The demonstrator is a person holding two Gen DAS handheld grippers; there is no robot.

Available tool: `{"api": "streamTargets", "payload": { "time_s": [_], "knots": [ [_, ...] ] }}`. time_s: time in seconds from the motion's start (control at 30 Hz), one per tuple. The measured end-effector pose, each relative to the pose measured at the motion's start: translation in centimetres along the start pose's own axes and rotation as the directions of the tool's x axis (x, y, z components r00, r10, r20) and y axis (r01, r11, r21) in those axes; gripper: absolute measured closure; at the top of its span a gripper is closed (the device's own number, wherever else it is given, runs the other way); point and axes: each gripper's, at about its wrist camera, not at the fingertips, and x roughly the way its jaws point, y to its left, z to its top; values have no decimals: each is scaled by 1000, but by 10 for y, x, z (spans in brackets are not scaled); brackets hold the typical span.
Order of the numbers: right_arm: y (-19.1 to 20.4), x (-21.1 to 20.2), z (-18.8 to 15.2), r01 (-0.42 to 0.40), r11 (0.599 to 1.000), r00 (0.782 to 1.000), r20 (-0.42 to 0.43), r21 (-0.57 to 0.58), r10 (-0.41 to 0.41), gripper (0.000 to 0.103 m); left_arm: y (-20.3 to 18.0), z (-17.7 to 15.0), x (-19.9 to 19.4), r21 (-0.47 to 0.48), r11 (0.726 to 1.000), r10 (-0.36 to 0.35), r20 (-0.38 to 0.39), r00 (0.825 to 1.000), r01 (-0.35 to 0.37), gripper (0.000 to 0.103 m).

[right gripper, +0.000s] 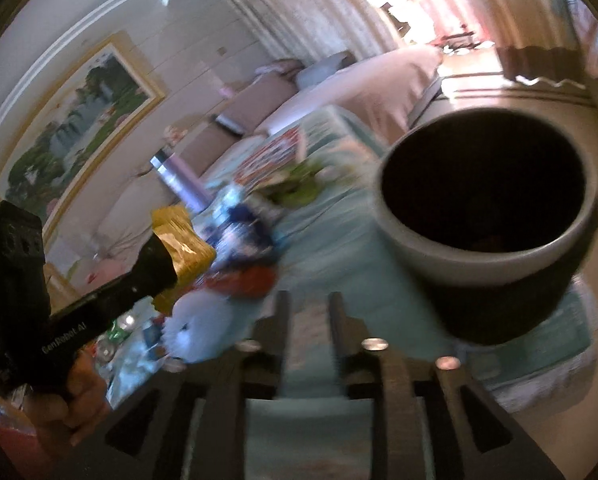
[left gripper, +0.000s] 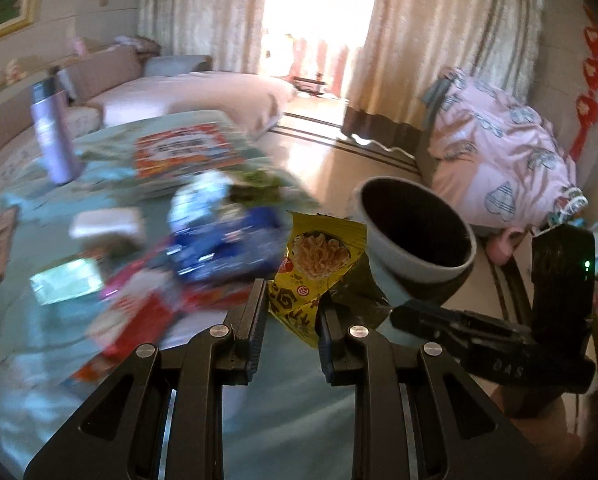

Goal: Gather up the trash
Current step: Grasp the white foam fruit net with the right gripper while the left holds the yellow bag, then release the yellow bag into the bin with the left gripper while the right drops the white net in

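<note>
My left gripper [left gripper: 293, 304] is shut on a yellow noodle snack wrapper [left gripper: 319, 256] and holds it above the table, just left of a grey bin [left gripper: 415, 236] with a dark inside. In the right wrist view the left gripper [right gripper: 155, 264] shows at the left with the yellow wrapper [right gripper: 183, 240] in its jaws. My right gripper [right gripper: 309, 304] is blurred, with a narrow gap between its fingers and nothing visible between them. The bin [right gripper: 487, 216] stands at the table's edge, right of and beyond my right gripper.
On the table with the teal cloth [left gripper: 283, 392] lie a blue wrapper [left gripper: 227, 240], red packets [left gripper: 139, 312], a white box [left gripper: 107, 224], an orange book [left gripper: 187, 152] and a purple bottle [left gripper: 53, 136]. A sofa [left gripper: 187, 96] is behind. A pink quilt [left gripper: 499, 148] lies at the right.
</note>
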Motion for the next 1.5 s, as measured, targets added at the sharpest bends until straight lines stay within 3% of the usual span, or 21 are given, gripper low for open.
{"api": "streamTargets", "payload": {
  "time_s": [0.23, 0.53, 0.57, 0.63, 0.67, 0.77, 0.9, 1.07, 1.3, 1.5],
  "knots": [
    [51, 38, -16, -92, 994, 992, -94, -52, 87, 59, 55, -11, -27, -80, 993, 90, 31, 995, -88, 82],
    [97, 73, -27, -194, 977, 972, -152, -88, 179, 56, 89, -16, -31, -133, 983, 130, 28, 991, -125, 82],
    [100, 77, -27, -190, 977, 973, -155, -95, 174, 58, 90, -16, -31, -136, 983, 127, 25, 992, -122, 82],
    [103, 84, -29, -182, 977, 972, -173, -111, 161, 74, 88, -17, -29, -133, 984, 121, 19, 992, -118, 82],
    [104, 83, -30, -183, 976, 971, -176, -116, 161, 95, 86, -17, -28, -131, 985, 117, 17, 993, -114, 82],
    [106, 70, -30, -147, 976, 982, -144, -163, 124, 94, 79, -17, -24, -121, 988, 99, 12, 995, -97, 82],
    [96, 37, -17, -112, 978, 993, -68, -179, 101, 94, 58, -11, -16, -99, 994, 51, 2, 999, -51, 82],
    [58, -7, 5, -7, 987, 999, 39, -163, 13, 94, 20, -4, 4, -45, 999, -16, -25, 1000, 15, 82],
    [-16, -45, 37, 124, 991, 986, 120, -41, -119, 94, -44, 16, 39, 35, 994, -101, -63, 993, 103, 82],
    [-52, -53, 58, 180, 984, 975, 131, -5, -177, 94, -87, 39, 71, 95, 987, -120, -84, 989, 128, 82]
  ]
}}
